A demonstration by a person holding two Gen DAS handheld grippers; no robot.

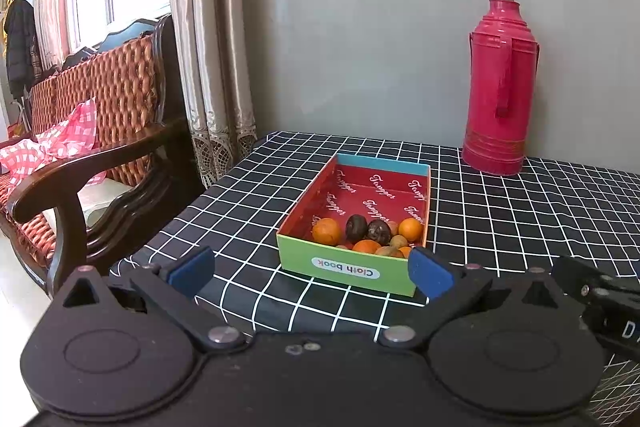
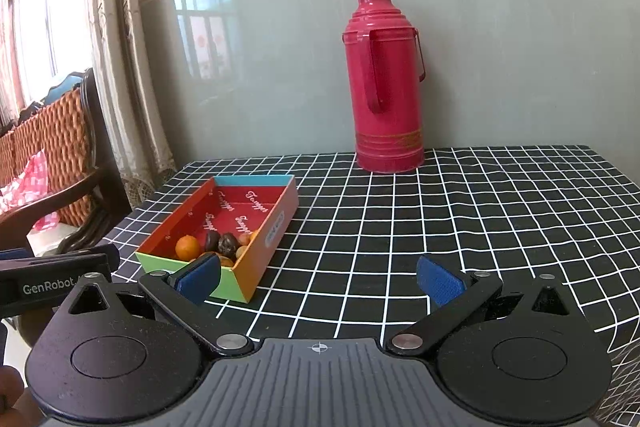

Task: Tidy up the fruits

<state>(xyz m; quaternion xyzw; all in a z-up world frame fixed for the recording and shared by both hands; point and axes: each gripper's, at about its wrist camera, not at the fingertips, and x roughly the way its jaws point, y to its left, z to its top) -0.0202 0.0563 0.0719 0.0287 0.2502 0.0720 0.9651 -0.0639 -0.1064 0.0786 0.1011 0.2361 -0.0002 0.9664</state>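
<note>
Big picture first: the table [image 1: 520, 227] is spread out ahead of me under its black cloth with the white grid, pushed up against the grey wall. Off to my left there's the wooden sofa [image 1: 100, 131] with the woven orange back, a red-checked cloth lying on its seat. At the back of the table, against the wall, stands the tall red thermos flask [image 1: 502, 87], upright, handle facing me.

Now the box [image 1: 348, 269]: a shallow open cardboard tray, green front wall, red lining, blue far end, sitting on the cloth well clear of the flask. All the fruit is bunched at its near end: small oranges [image 1: 326, 231], two dark wrinkled passion fruits [image 1: 356, 227] between them, and some little tan-brown fruits I can't name.

My left gripper [image 1: 310, 269] is spread wide, blue pads apart, nothing between them, just short of the box's front wall. My right gripper [image 2: 320, 281] is wide too and empty, over bare cloth beside the box's right corner.
</note>
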